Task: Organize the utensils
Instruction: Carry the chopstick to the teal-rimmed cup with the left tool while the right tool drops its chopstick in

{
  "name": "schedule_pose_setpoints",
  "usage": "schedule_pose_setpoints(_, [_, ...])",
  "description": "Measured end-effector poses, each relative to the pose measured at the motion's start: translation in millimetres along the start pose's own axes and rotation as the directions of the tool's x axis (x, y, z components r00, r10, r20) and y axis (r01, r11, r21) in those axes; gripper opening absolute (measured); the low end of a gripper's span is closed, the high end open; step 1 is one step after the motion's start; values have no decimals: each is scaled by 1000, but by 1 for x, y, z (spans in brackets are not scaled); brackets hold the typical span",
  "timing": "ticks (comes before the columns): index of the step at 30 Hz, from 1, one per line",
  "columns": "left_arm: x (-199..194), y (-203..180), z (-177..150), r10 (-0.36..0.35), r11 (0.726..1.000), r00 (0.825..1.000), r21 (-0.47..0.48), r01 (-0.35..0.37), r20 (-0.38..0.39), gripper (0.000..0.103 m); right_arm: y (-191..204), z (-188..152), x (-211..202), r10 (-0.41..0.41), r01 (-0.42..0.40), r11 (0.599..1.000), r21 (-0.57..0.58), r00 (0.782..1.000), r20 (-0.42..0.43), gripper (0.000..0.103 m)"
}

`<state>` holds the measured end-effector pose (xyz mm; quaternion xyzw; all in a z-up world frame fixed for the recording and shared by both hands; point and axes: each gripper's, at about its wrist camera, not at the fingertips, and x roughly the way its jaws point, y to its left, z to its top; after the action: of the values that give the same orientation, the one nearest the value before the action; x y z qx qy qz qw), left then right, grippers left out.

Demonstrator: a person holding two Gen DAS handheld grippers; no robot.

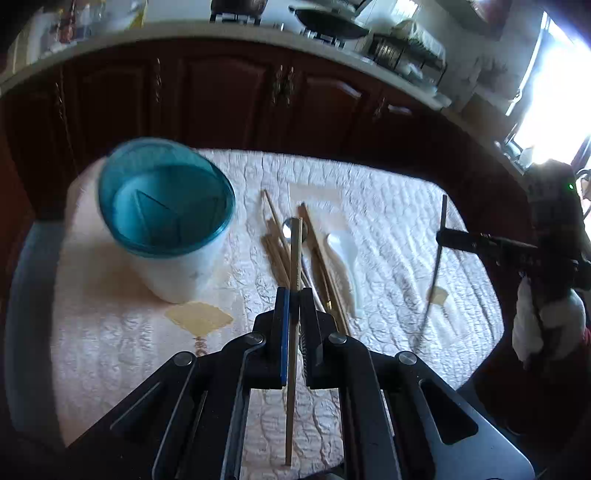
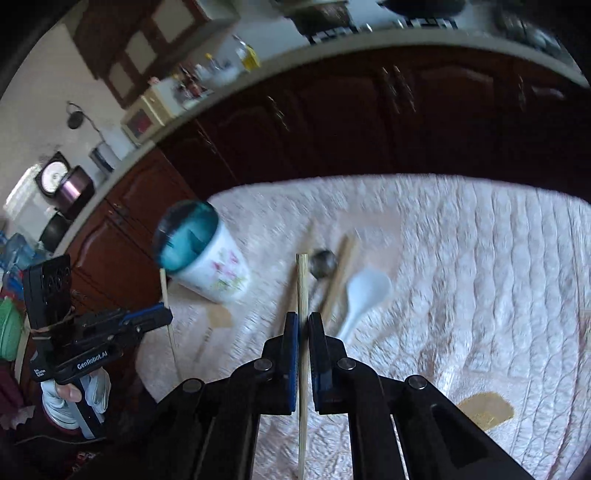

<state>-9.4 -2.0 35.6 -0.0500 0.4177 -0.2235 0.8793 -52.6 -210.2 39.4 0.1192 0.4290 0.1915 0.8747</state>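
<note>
A white utensil holder with a blue rim [image 1: 166,221] [image 2: 207,258] stands on the quilted table cloth [image 1: 388,206] [image 2: 480,258]. My left gripper [image 1: 293,295] is shut on a wooden chopstick [image 1: 295,258], lifted above the table. My right gripper [image 2: 303,321] is shut on another wooden chopstick [image 2: 302,284], seen from the left wrist as a dark stick [image 1: 441,236] in that gripper [image 1: 443,236]. The left gripper [image 2: 166,317] shows at the left of the right wrist view. On the cloth lie several chopsticks [image 1: 277,251] [image 2: 338,277], a metal spoon [image 1: 287,229] [image 2: 323,264] and a white spoon [image 1: 347,258] [image 2: 364,295].
Dark wooden cabinets [image 1: 240,96] [image 2: 369,110] under a cluttered counter [image 1: 184,29] run behind the table. A bright window [image 1: 554,92] is at the right. A gloved hand [image 2: 74,398] holds the left gripper's handle. Tan patches [image 1: 199,317] [image 2: 487,410] mark the cloth.
</note>
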Motion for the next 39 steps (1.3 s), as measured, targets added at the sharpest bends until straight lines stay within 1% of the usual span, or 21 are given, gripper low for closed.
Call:
schedule_pose_setpoints(4, [-29,-4,1,0,1000,998,8,0,58,4,21,12,-18,22,-20,999,-46,999,46,5])
schedule_pose_setpoints(11, [-79,-6,14,-7,1000,988,27,3,153,4,58,40,-37,56,-43,992,-117,992,113,5])
schedule_pose_setpoints(14, [-102,-4,31,0,1000,979,23,-5,204,4,72,59,-48,87,-66,989,-133,984,156,5])
schedule_pose_setpoints(16, [-116,0,45,21,1000,970,16,-26,241,4,84,74,-55,96,-68,986,-152,978,186,5])
schedule_pose_setpoints(17, [-124,2,54,35,999,962,13,-40,269,4,92,83,-57,102,-69,984,-164,974,204,5])
schedule_pose_setpoints(20, [-134,9,75,82,996,943,0,-87,323,4,109,107,-58,117,-73,981,-182,962,245,5])
schedule_pose_setpoints(23, [-134,19,94,138,990,925,-20,-140,354,4,123,131,-52,122,-71,980,-187,953,277,5])
schedule_pose_setpoints(25, [-130,28,102,173,984,915,-34,-173,366,4,134,145,-41,116,-59,979,-195,947,299,5])
schedule_pose_setpoints(29, [-114,49,109,223,975,907,-68,-213,356,4,150,164,-9,94,-28,978,-209,945,313,5])
schedule_pose_setpoints(32, [-93,63,109,272,962,904,-90,-257,329,4,156,173,21,88,-25,977,-212,952,294,5])
schedule_pose_setpoints(35, [-76,77,104,282,959,912,-119,-258,297,4,159,177,53,74,-13,975,-224,960,270,5])
schedule_pose_setpoints(36, [-71,82,101,293,955,911,-128,-266,291,4,158,177,62,71,-10,974,-227,963,261,5])
schedule_pose_setpoints(37, [-67,84,100,297,954,911,-133,-269,286,4,159,177,72,67,-8,973,-233,966,248,5])
schedule_pose_setpoints(39, [-58,91,97,293,954,918,-148,-261,267,4,161,175,93,64,-12,970,-243,976,208,5])
